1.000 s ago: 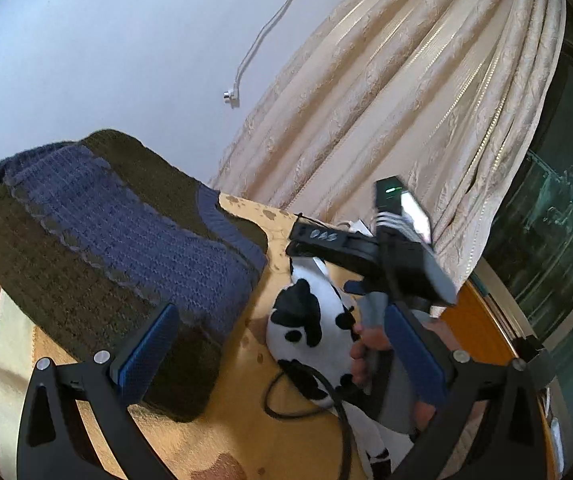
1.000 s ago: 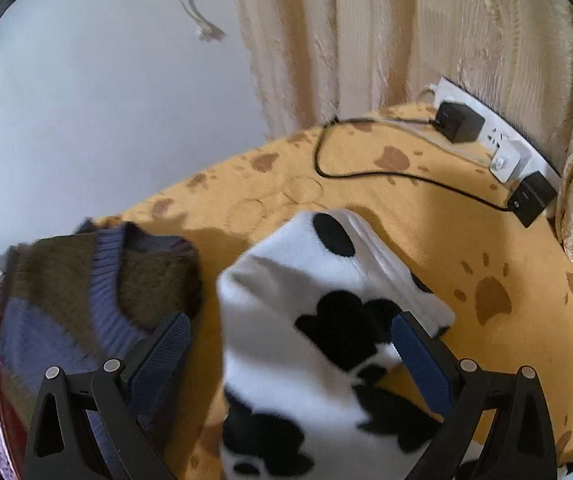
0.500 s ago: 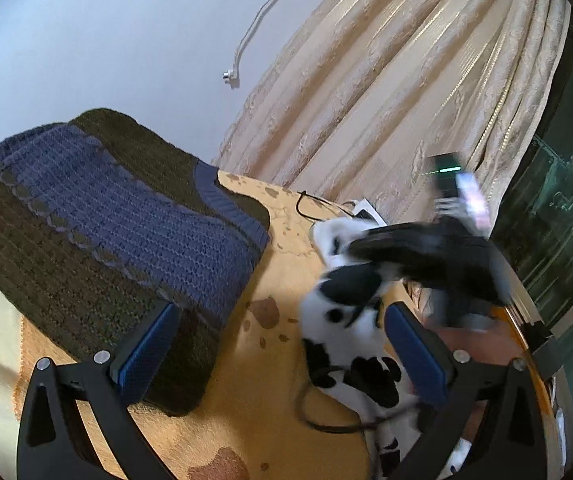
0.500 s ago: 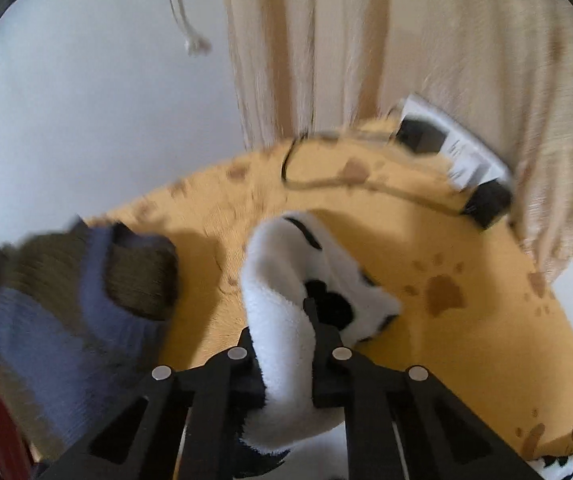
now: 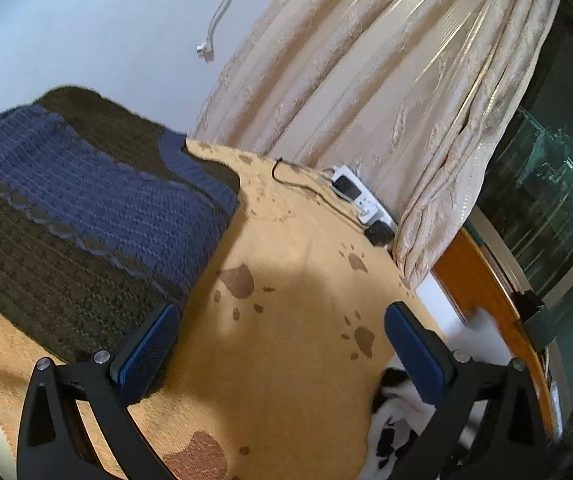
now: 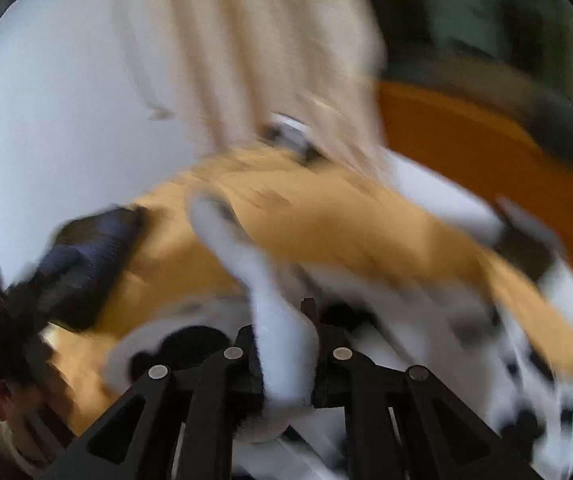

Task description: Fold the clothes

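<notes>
Right gripper [image 6: 284, 356]: jaws pressed nearly together, pinching a fold of the white fleece with black spots [image 6: 282, 340]; log says they are opening a touch, fabric is between them and the pads press on it. It is angled down, and the right wrist view is heavily motion-blurred. The rest of the fleece trails below and to the right, over the blanket's edge.

Left gripper [image 5: 282, 344]: jaws spread wide, nothing between them, tilted down over bare blanket. Its left blue pad [image 5: 148, 354] sits just beside the folded knit sweater [image 5: 86, 208], navy and dark olive; contact can't be told.

Surface: orange blanket with brown paw prints [image 5: 286, 320]. A white power strip [image 5: 360, 196] with a black cable lies at its far edge. Behind are a beige curtain [image 5: 366, 80], a white wall with a hanging cord [image 5: 222, 12], and a dark window [image 5: 558, 180] to the right.
</notes>
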The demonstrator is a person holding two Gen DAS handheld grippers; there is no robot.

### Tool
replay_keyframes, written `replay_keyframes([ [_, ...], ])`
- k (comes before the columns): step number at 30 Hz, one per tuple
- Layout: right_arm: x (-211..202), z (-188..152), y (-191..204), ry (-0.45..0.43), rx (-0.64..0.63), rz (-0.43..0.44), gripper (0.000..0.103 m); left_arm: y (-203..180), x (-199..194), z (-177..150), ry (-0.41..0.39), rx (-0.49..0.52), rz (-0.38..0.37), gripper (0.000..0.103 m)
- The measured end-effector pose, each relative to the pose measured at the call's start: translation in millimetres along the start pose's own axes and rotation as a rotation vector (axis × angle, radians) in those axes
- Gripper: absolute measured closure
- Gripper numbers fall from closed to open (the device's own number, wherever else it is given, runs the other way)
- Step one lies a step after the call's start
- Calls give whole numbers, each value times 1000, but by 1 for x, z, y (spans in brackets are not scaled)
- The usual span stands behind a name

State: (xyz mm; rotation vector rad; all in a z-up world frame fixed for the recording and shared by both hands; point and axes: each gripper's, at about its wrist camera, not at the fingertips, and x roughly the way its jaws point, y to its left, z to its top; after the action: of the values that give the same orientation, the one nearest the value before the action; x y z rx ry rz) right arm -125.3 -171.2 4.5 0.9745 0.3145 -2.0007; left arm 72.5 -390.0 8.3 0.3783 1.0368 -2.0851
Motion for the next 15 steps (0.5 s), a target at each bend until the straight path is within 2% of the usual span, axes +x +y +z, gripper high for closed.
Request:
replay_keyframes([
  [3, -8, -54, -47, 24, 152, -103, 80, -2, 5, -1, 25, 8, 4, 0],
  [4, -12, -62, -53, 19, 178, -124, 76, -3, 5, -2, 29, 16, 5, 0],
  [6, -21, -78, -65, 8, 227, -164, 56, -7, 9, -4, 43, 33, 4, 0],
  [7, -25, -82, -68, -3, 238, -179, 38, -9, 11, -5, 51, 41, 5, 0],
  [8, -29, -84, -68, -16, 240, -197, 33, -10, 13, -7, 59, 49, 7, 0],
  [12, -38, -79, -55, -57, 215, -294, 33, -14, 21, -11, 97, 72, 16, 0],
  [15, -39, -62, -36, -82, 193, -290, 33, -16, 21, -12, 102, 81, 16, 0],
])
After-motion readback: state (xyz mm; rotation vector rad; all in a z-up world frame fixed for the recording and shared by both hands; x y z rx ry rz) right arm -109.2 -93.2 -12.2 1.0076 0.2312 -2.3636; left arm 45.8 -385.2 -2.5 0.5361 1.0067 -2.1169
